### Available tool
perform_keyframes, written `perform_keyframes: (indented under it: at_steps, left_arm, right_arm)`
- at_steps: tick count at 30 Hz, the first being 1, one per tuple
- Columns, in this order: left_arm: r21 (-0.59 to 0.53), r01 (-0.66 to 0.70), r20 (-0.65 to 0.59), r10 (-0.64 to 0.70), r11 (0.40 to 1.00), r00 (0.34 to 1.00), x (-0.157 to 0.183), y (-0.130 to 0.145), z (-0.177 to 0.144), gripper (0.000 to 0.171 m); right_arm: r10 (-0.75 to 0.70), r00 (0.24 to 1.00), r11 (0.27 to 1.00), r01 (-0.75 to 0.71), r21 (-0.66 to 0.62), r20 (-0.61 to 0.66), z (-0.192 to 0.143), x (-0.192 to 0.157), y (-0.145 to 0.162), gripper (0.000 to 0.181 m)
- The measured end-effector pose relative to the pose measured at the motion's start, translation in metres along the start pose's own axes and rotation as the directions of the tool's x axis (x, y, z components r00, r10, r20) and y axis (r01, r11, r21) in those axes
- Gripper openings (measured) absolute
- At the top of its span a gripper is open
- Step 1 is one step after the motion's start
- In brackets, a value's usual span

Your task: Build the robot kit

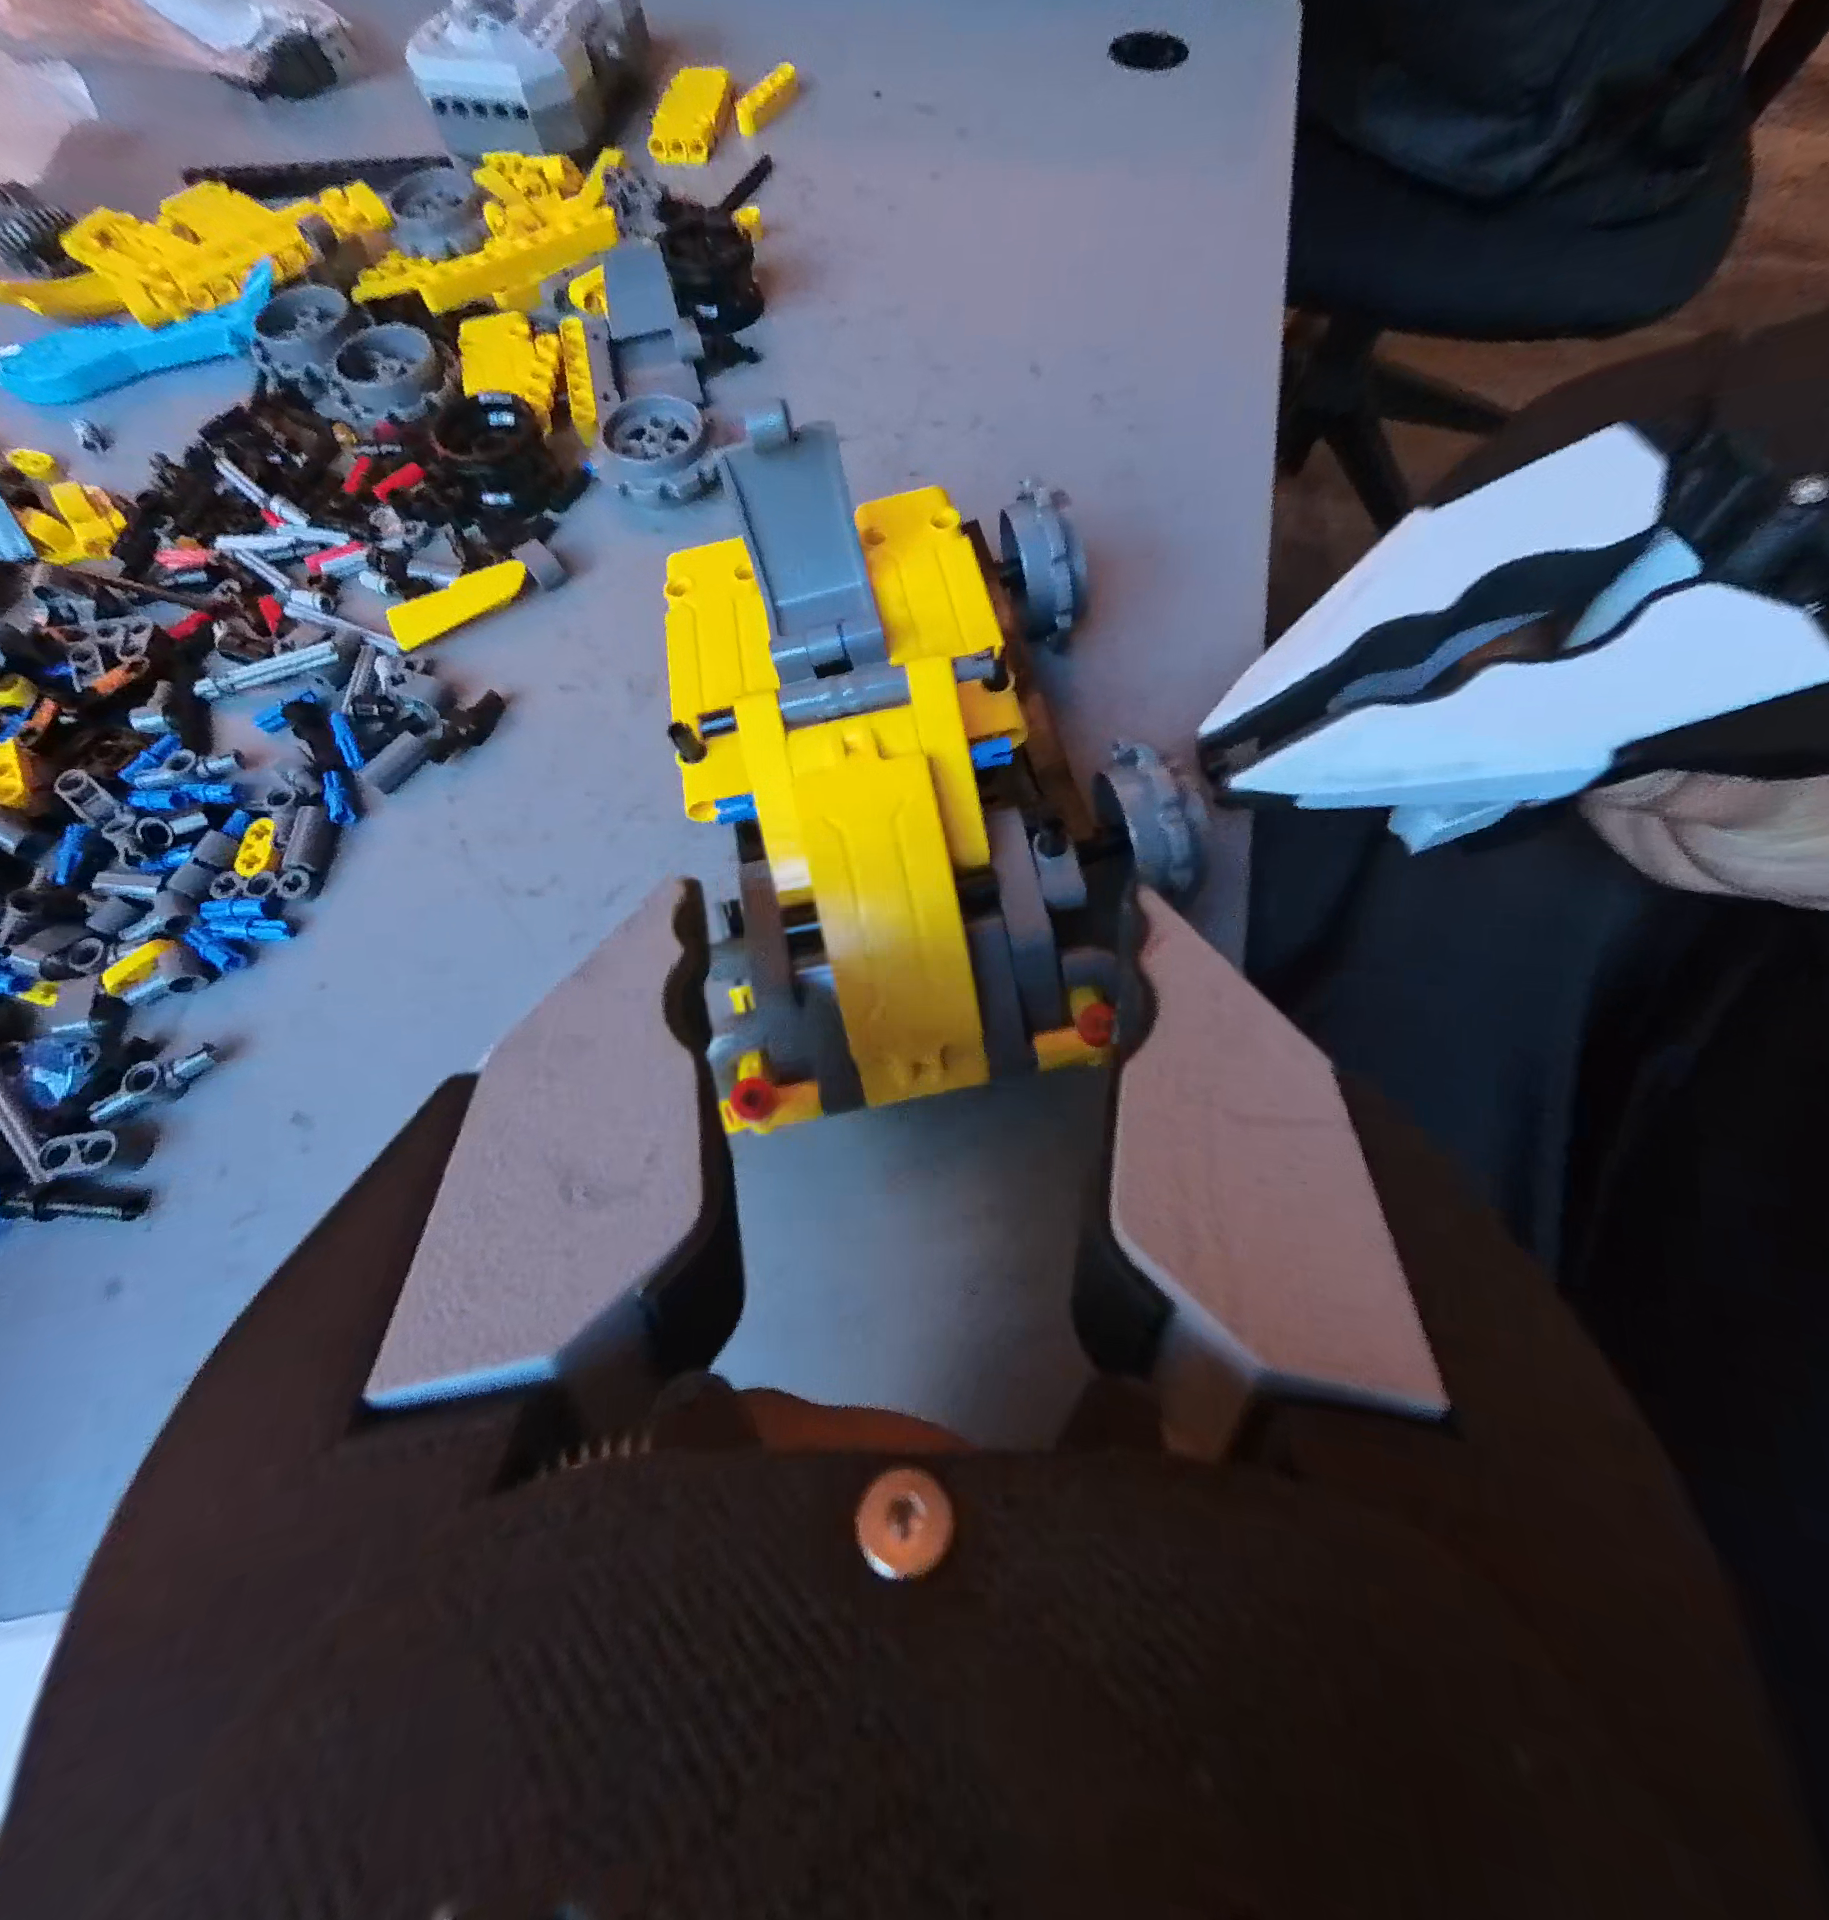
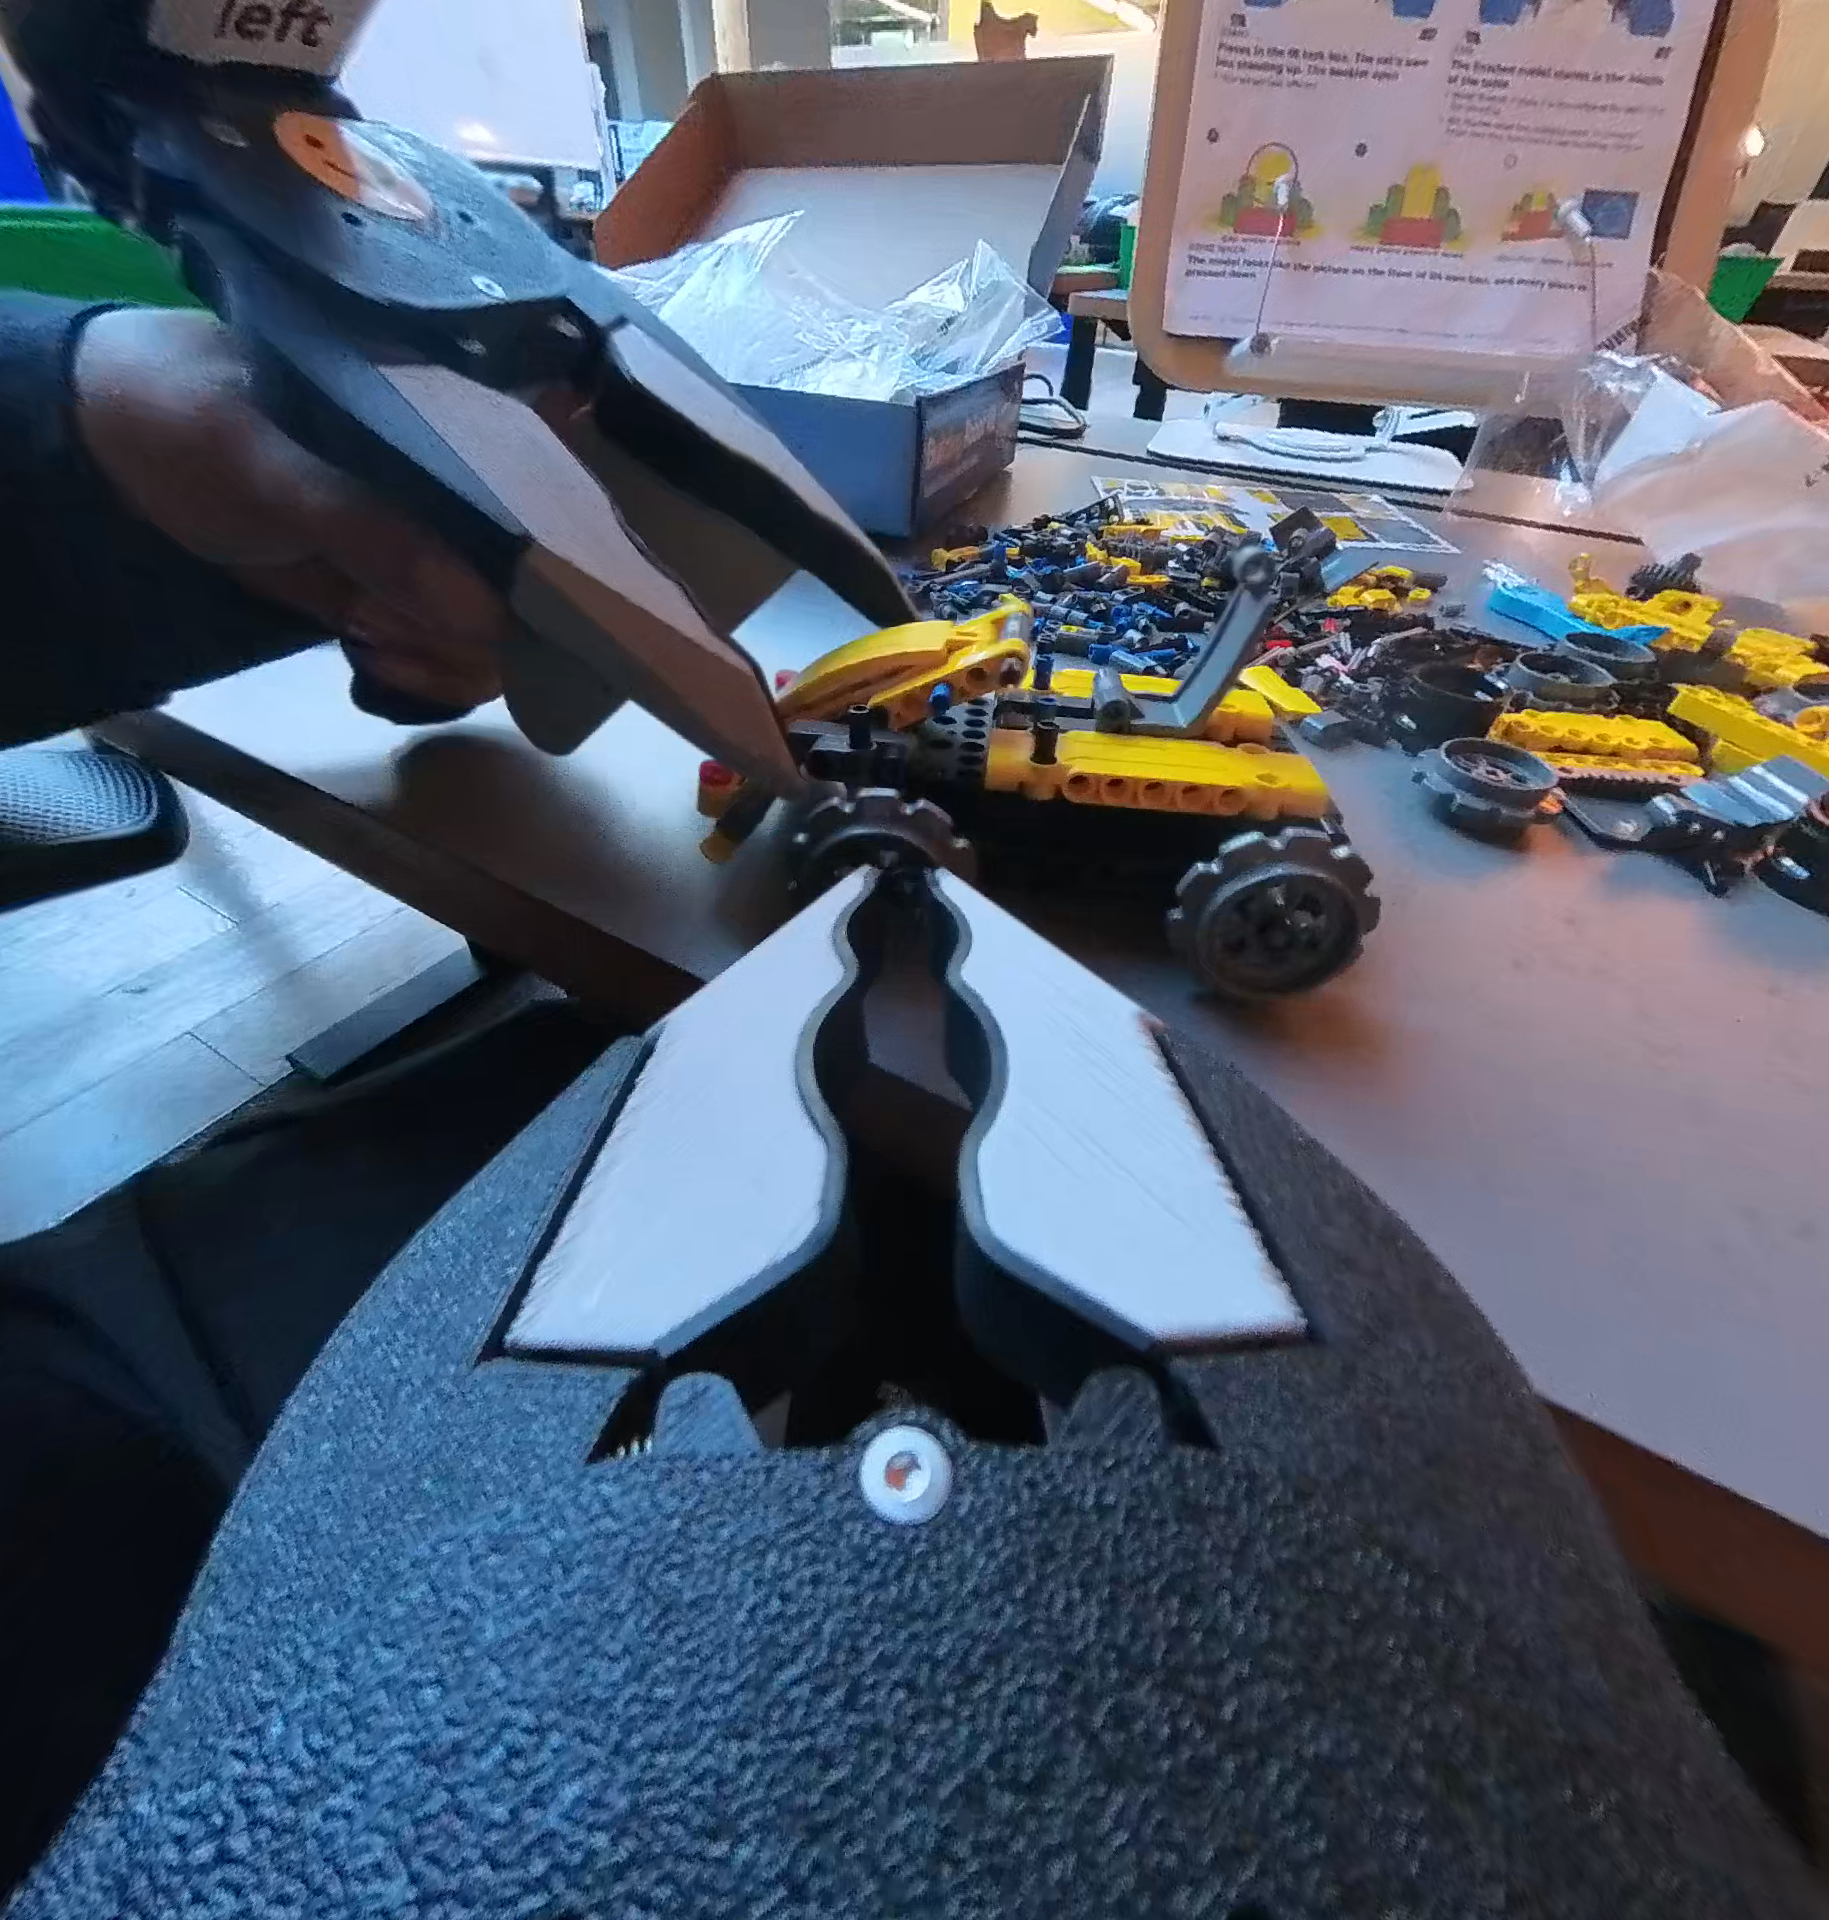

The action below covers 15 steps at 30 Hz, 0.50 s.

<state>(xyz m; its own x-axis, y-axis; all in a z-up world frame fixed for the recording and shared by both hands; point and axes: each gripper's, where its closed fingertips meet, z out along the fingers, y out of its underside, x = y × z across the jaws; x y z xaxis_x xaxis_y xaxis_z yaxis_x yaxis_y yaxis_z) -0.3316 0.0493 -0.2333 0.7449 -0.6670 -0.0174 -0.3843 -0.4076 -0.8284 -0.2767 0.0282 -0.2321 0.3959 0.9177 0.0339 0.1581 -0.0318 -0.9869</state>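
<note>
A yellow and grey brick car (image 1: 858,790) stands on the grey table (image 1: 993,312) near its right edge. My left gripper (image 1: 910,914) is shut on the car's rear end, one finger on each side. It also shows in the right wrist view (image 2: 785,769), coming down on the car (image 2: 1128,769) from the left. My right gripper (image 2: 899,883) has its fingers nearly together, tips pinched on the centre of the car's grey rear wheel (image 2: 868,831). In the left wrist view the right gripper (image 1: 1216,764) reaches in from beyond the table edge and touches that wheel (image 1: 1154,821).
A wide pile of loose bricks, pins and wheels (image 1: 162,727) covers the table left of the car. An open cardboard box with plastic bags (image 2: 868,312) and a board bearing a printed sheet (image 2: 1409,156) stand behind. A dark chair (image 1: 1512,208) is beyond the table edge.
</note>
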Motion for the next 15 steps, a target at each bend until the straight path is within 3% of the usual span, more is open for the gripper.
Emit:
perform_keyframes:
  at_steps: [15]
  left_arm:
    - [-0.068, 0.055, -0.037, -0.057, 0.996, 0.998, 0.002, 0.008, 0.016, 0.083]
  right_arm:
    - [-0.071, 0.997, 0.997, 0.07, -0.017, -0.025, 0.0, -0.002, 0.005, 0.006]
